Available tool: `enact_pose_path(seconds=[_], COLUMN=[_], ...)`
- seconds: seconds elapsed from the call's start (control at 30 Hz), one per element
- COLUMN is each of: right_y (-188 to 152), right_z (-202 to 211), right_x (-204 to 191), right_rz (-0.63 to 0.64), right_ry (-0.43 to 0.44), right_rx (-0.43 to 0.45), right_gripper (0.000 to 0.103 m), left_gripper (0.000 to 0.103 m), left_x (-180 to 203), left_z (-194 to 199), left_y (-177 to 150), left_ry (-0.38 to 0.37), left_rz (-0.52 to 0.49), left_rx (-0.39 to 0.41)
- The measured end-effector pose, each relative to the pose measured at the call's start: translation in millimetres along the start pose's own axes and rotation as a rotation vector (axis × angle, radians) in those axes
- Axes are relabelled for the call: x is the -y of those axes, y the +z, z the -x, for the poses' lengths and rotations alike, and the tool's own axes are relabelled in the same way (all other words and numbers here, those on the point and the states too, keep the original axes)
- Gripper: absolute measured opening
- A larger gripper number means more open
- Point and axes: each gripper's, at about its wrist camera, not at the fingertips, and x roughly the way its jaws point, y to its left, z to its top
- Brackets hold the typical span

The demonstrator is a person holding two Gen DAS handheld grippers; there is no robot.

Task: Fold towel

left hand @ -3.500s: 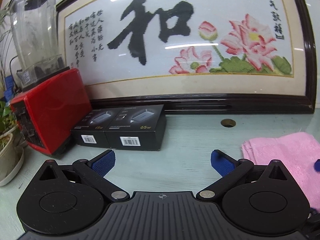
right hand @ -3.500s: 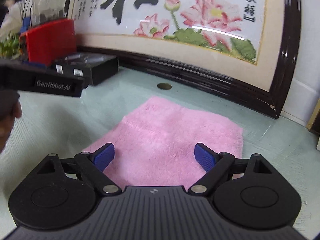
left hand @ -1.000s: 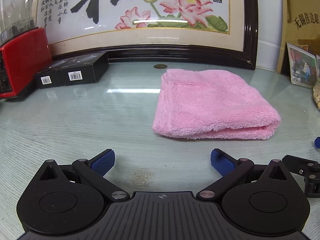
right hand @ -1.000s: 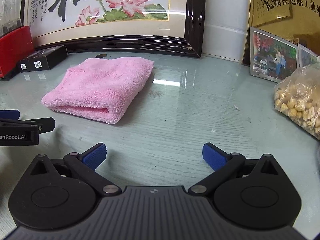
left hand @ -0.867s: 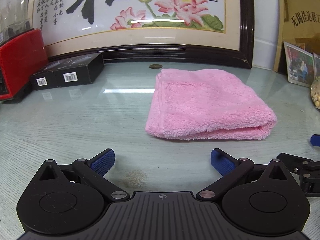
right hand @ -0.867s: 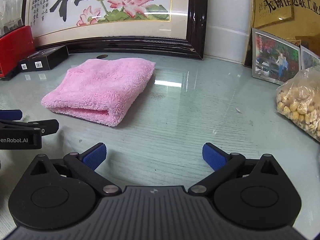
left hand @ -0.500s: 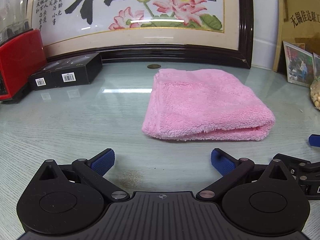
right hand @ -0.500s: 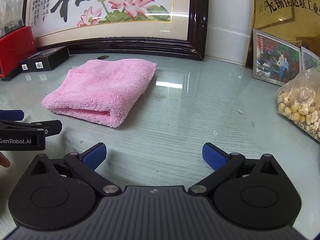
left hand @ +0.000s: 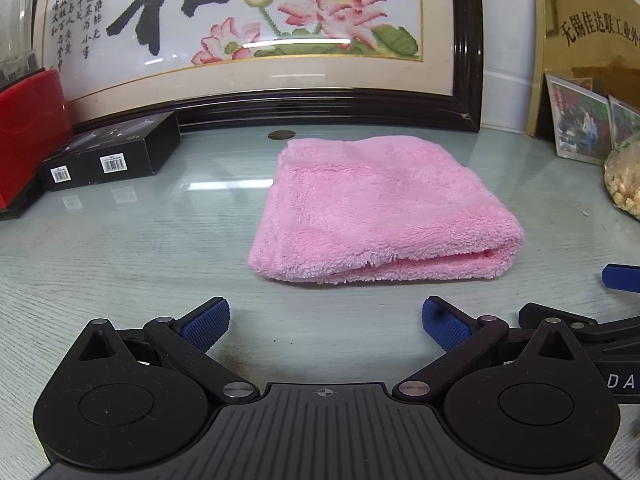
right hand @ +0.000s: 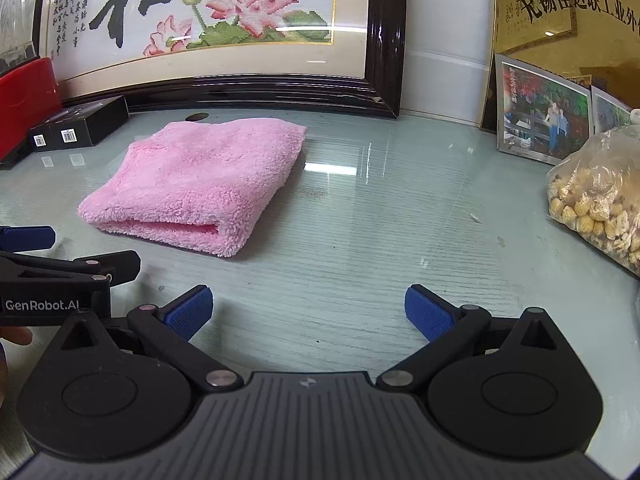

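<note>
Left wrist view: my left gripper has jaws wide apart, nothing betw. them, low over the glass tabletop. Pink towel lies just ahead, apart from both pads, already doubled w/ rounded fold edge at its right. Right gripper also spread and empty, beside the left one, towel ahead-left of it. Looks folded; task near done, I judge. If another fold is wanted: pinch both near corners through all layers, lift evenly, lay over square. Beyond: black boxes, framed lotus embroidery, bag of nuts.
</note>
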Motion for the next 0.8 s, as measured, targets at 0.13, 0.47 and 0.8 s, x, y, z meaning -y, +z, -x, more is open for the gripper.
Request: enact_pose_path(seconds=[0.13, 0.47, 0.8], right_y=[0.1, 0.5, 0.8], right_z=[0.0, -0.1, -0.3], right_x=[0.4, 0.9, 1.1], right_rz=[0.001, 0.003, 0.004], right_ry=[0.001, 0.003, 0.004], right_rx=[0.000, -0.001, -0.001], right_gripper=[0.103, 0.103, 0.103], left_gripper=[0.103, 0.103, 0.103], left_x=[-0.2, -0.7, -1.9], left_z=[0.2, 0.4, 0.3], left_y=[0.0, 0.3, 0.2], left_ry=[-0.001, -0.003, -0.003], left_rz=[0.002, 0.007, 0.009], left_rx=[0.000, 0.000, 0.000])
